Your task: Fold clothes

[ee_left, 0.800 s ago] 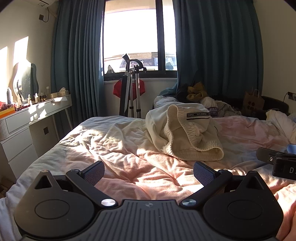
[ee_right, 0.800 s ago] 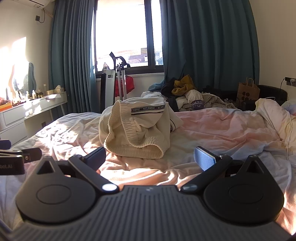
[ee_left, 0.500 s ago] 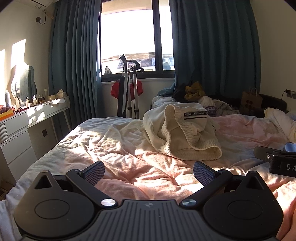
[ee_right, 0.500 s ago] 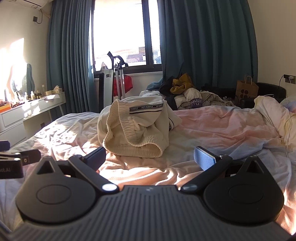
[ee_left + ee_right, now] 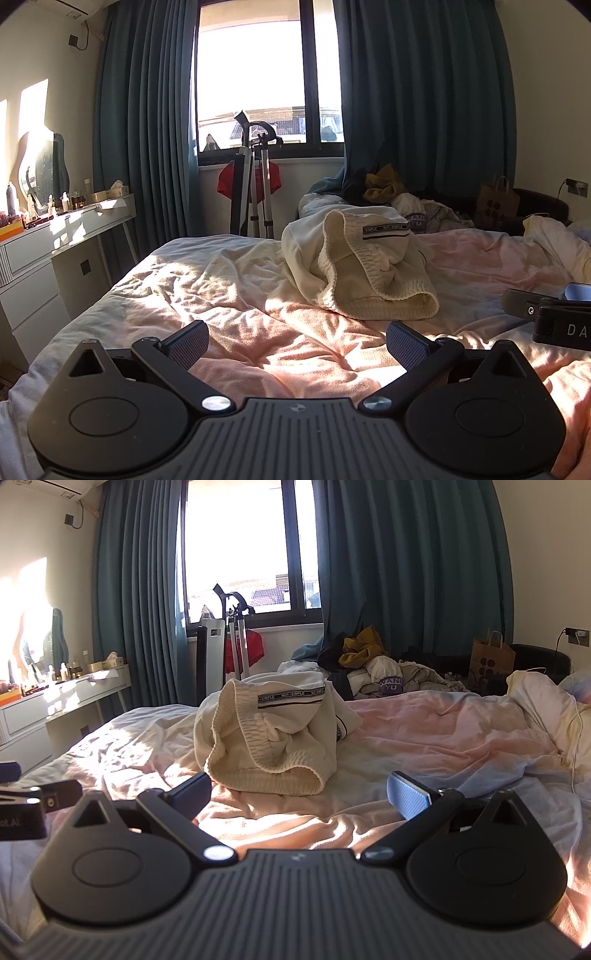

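Both claws nearer cream garment (image 5: pixel 369 273), spread wide, empty; paper bag (image 5: pixel 493 657) clearer in right view.

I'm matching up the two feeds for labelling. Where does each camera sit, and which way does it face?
Left wrist: on the left hand-held gripper, looking slightly down across the bed toward the window; its own open fingers show, with the right hand-held gripper at the right edge.
Right wrist: on the right hand-held gripper, same heading; its open fingers show, with the left hand-held gripper at the left edge.
Shared: the cream garment, bed, window.
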`<state>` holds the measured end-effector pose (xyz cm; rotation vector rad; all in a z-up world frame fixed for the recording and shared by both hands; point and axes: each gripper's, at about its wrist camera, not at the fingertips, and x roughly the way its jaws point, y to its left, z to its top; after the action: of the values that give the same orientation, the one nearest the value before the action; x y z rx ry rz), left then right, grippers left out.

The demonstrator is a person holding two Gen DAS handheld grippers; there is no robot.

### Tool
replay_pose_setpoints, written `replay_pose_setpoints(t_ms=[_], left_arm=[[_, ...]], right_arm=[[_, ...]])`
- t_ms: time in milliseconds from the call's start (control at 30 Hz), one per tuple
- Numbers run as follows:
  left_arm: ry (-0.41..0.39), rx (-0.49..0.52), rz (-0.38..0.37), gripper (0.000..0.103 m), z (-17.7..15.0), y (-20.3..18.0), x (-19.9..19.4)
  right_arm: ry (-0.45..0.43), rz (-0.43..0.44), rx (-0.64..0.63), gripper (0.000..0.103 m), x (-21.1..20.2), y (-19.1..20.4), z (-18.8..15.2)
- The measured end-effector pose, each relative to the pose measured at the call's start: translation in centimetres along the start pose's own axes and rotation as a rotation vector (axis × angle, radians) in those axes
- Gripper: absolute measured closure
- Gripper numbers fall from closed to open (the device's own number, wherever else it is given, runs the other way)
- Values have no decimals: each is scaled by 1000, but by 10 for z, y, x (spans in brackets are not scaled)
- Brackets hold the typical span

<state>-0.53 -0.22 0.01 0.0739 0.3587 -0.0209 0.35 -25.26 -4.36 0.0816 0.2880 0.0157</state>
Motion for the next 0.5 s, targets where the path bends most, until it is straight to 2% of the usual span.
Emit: replay_pose_setpoints(t_ms=[500], left_arm=[[4,5,-10,0,-1,2,0]], right_arm=[[-6,-15,-4,0,-1,4,1]])
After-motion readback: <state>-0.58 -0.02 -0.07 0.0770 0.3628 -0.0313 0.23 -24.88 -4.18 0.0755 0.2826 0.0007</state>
